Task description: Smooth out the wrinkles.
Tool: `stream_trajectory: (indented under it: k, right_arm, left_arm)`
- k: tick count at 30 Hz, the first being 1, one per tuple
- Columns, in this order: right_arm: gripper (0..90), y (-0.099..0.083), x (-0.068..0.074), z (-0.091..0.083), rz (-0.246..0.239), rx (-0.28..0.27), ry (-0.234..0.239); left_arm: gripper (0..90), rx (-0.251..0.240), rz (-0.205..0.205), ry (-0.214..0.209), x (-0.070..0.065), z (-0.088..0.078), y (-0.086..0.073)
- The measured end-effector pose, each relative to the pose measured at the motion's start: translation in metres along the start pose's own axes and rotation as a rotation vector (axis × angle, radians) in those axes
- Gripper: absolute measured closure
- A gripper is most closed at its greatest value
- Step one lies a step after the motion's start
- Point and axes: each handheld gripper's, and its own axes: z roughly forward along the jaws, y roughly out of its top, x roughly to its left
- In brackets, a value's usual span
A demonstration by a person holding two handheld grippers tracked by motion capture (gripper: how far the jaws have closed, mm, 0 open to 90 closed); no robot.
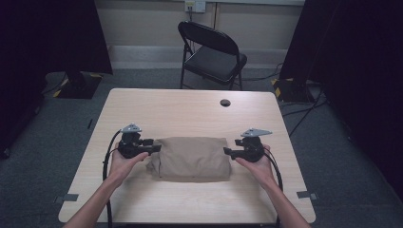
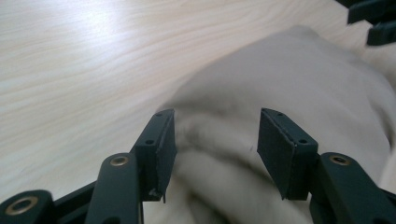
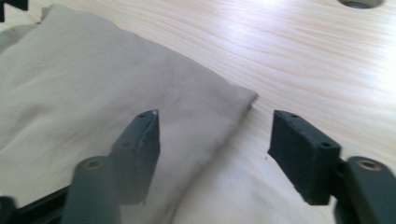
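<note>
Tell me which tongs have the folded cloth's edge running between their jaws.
The right tongs: the folded cloth's edge runs between their jaws, bare table beside it. The left tongs sit over bunched folds.

The place looks like a lab or recording room set up for filming. A plain light-wood bench [image 1: 190, 102] with a cable hole [image 1: 225, 102] stands on grey carpet [image 1: 332, 156]. Black curtains [image 1: 57, 33] hang at both sides, and stand bases marked with yellow-black tape [image 1: 78, 85] sit beneath them. A black folding chair [image 1: 211, 54] faces a bare wall with a socket [image 1: 195, 5].
</note>
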Motion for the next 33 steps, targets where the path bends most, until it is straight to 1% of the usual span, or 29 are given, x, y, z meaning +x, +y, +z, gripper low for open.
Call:
stream_trajectory:
  k: [1, 2, 4, 5, 6, 7, 8, 9, 10, 11, 12, 13, 15, 16, 17, 18, 20, 22, 23, 25, 26, 28, 29, 30, 31, 32, 33]
  right_arm:
    - [30.7, -0.002, -0.001, -0.005, 0.006, -0.001, -0.003]
    - [29.5, -0.006, -0.003, -0.012, 0.012, -0.005, -0.011]
    - [27.2, -0.011, -0.006, -0.021, 0.019, -0.004, -0.026]
    - [26.8, -0.013, -0.008, -0.025, 0.023, -0.006, -0.032]
    - [25.6, -0.017, -0.01, -0.031, 0.035, -0.01, -0.042]
    - [24.6, -0.019, -0.011, -0.035, 0.041, -0.011, -0.05]
    - [23.3, -0.021, -0.013, -0.039, 0.056, -0.014, -0.058]
    - [23.1, -0.024, -0.015, -0.045, 0.07, -0.021, -0.061]
    - [23.3, -0.028, -0.017, -0.05, 0.08, -0.03, -0.072]
    - [23.1, -0.03, -0.019, -0.053, 0.082, -0.028, -0.082]
    - [22.9, -0.034, -0.021, -0.056, 0.091, -0.022, -0.091]
    - [22.4, -0.037, -0.023, -0.059, 0.097, -0.013, -0.098]
    - [22.5, -0.044, -0.027, -0.064, 0.105, -0.001, -0.119]
    - [24.0, -0.047, -0.028, -0.066, 0.107, 0.001, -0.137]
    - [25.2, -0.049, -0.029, -0.069, 0.105, 0.002, -0.159]
    - [24.2, -0.052, -0.03, -0.072, 0.107, 0.011, -0.185]
    - [23.5, -0.058, -0.036, -0.076, 0.124, 0.032, -0.19]
    - [22.8, -0.065, -0.042, -0.078, 0.14, 0.054, -0.209]
    - [22.1, -0.068, -0.044, -0.078, 0.148, 0.063, -0.214]
    - [21.5, -0.072, -0.048, -0.076, 0.158, 0.093, -0.227]
    - [21.4, -0.074, -0.049, -0.073, 0.155, 0.113, -0.231]
    - [20.8, -0.077, -0.05, -0.065, 0.123, 0.16, -0.25]
    - [19.5, -0.079, -0.05, -0.061, 0.115, 0.172, -0.263]
    - [19.0, -0.079, -0.049, -0.059, 0.089, 0.178, -0.29]
    - [18.1, -0.079, -0.049, -0.058, 0.088, 0.175, -0.292]
    - [16.5, -0.08, -0.048, -0.057, 0.09, 0.169, -0.295]
    - [14.9, -0.081, -0.048, -0.057, 0.088, 0.158, -0.304]
  left_arm:
    - [46.1, 0.003, 0.004, 0.01, 0.001, -0.007, -0.004]
    - [45.3, 0.001, 0.003, 0.02, 0.001, -0.011, -0.006]
    - [44.1, 0.006, 0.007, 0.039, 0.003, -0.019, -0.011]
    - [43.0, 0.012, 0.013, 0.065, 0.006, -0.024, -0.015]
    - [40.8, 0.014, 0.014, 0.072, 0.007, -0.026, -0.016]
    - [39.0, 0.028, 0.014, 0.079, 0.009, -0.029, -0.019]
    - [38.0, 0.038, 0.015, 0.092, 0.011, -0.032, -0.022]
    - [37.0, 0.038, 0.015, 0.092, 0.011, -0.032, -0.022]
    - [36.2, 0.042, -0.006, 0.104, 0.016, -0.036, -0.03]
    - [35.8, 0.054, -0.018, 0.111, 0.018, -0.038, -0.033]
    - [34.5, 0.072, -0.009, 0.112, 0.018, -0.039, -0.036]
    - [34.1, 0.09, -0.002, 0.125, 0.018, -0.04, -0.039]
    - [31.1, 0.083, -0.004, 0.122, 0.018, -0.044, -0.043]
    - [31.6, 0.085, -0.009, 0.13, 0.018, -0.046, -0.045]
    - [31.2, 0.085, -0.01, 0.147, 0.017, -0.048, -0.047]
    - [29.7, 0.09, -0.006, 0.153, 0.017, -0.05, -0.049]
    - [27.5, 0.094, -0.009, 0.167, 0.018, -0.054, -0.055]
    - [26.6, 0.12, -0.008, 0.183, 0.022, -0.056, -0.061]
    - [27.0, 0.14, 0.001, 0.191, 0.024, -0.056, -0.064]
    - [27.9, 0.148, -0.022, 0.2, 0.029, -0.055, -0.069]
    - [27.8, 0.164, -0.03, 0.21, 0.031, -0.053, -0.071]
    - [25.2, 0.167, 0.013, 0.253, 0.029, -0.049, -0.074]
    - [25.2, 0.163, 0.026, 0.275, 0.027, -0.047, -0.074]
    - [25.3, 0.164, 0.038, 0.29, 0.026, -0.046, -0.075]
    - [25.2, 0.157, 0.05, 0.305, 0.025, -0.045, -0.076]
    - [24.2, 0.154, 0.049, 0.303, 0.025, -0.045, -0.076]
    - [23.6, 0.137, 0.044, 0.315, 0.025, -0.045, -0.078]
